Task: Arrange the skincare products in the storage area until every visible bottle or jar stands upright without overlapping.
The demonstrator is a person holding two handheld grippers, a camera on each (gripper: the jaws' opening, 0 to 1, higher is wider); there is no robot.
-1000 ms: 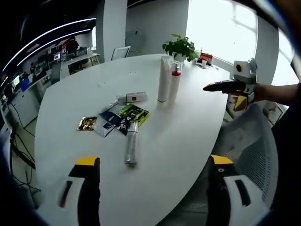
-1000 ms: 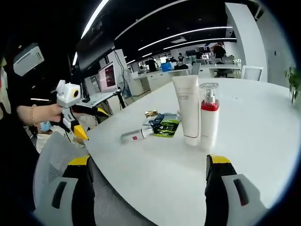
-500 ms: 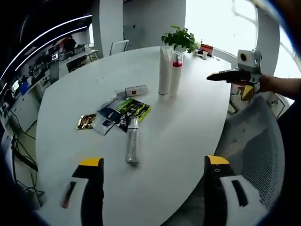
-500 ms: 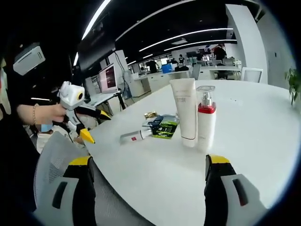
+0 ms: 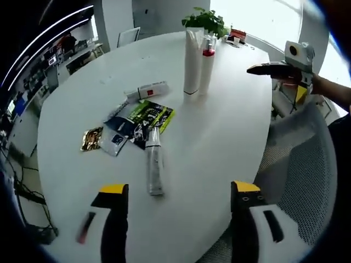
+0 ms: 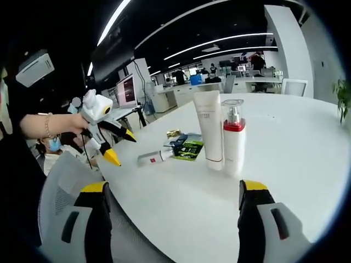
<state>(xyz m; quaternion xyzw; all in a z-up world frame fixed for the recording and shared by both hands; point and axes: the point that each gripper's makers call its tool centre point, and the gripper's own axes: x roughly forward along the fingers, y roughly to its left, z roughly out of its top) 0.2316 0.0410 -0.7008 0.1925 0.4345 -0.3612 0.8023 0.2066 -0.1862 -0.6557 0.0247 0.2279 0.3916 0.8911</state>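
A silver bottle (image 5: 154, 164) lies flat on the white table (image 5: 219, 131), just ahead of my left gripper (image 5: 178, 189), which is open and holds nothing. Beyond it are flat sachets (image 5: 137, 121) and a small white tube (image 5: 147, 91) on its side. A tall white tube (image 5: 192, 68) and a red-collared pump bottle (image 5: 205, 64) stand upright side by side. My right gripper (image 6: 174, 189) is open and empty, short of the tall tube (image 6: 209, 137) and pump bottle (image 6: 234, 143). The lying tube (image 6: 153, 158) and sachets (image 6: 187, 147) are to their left. The left gripper (image 6: 120, 147) hovers open at the table edge.
A gold sachet (image 5: 91, 138) lies left of the pile. A potted plant (image 5: 205, 19) stands at the far end of the table. A grey mesh chair (image 5: 299, 164) sits at the near edge, by the right gripper (image 5: 279, 71). Desks and a monitor (image 6: 125, 90) are behind.
My left gripper has moved in over the table edge, so the lying silver bottle is closer and seen more from above. The right gripper has hardly moved. No product has shifted.
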